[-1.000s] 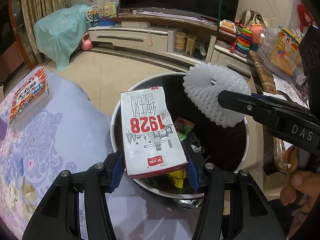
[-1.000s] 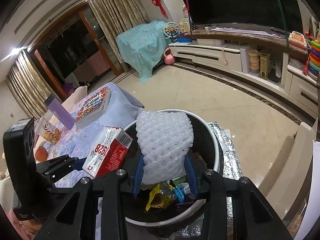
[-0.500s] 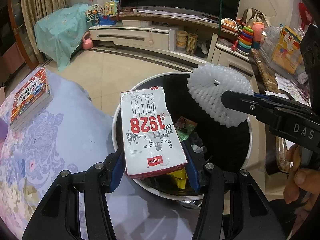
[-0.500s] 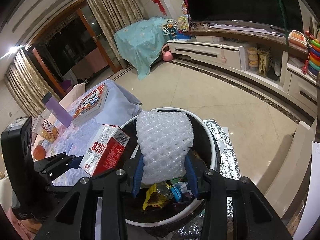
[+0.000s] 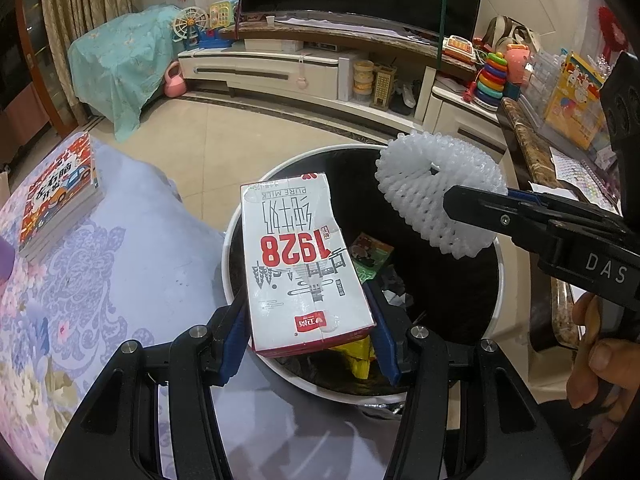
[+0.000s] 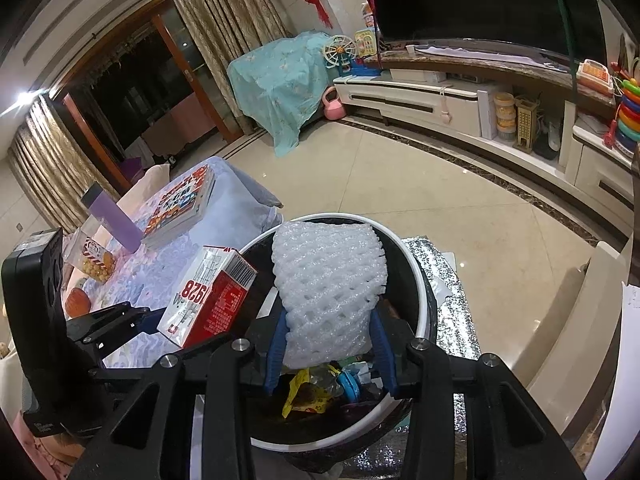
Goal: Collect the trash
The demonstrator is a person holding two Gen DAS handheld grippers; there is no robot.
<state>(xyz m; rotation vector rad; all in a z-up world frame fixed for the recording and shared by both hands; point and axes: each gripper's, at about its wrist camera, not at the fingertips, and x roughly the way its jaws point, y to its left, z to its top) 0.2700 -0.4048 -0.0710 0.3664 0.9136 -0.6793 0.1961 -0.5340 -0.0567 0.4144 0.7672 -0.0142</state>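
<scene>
Here, left tool (image 5: 306, 332) clamping milk carton (image 5: 302, 260), right tool (image 6: 330, 348) clamping foam net (image 6: 328, 292)

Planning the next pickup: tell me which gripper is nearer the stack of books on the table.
Left. The left gripper, holding the milk carton over the bin's table-side rim, sits closer to the stack of books. The right gripper, holding the foam net, is farther across the bin.

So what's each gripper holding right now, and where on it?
Left gripper: milk carton, by its bottom-end sides. Right gripper: foam net, by its lower sides.
</scene>
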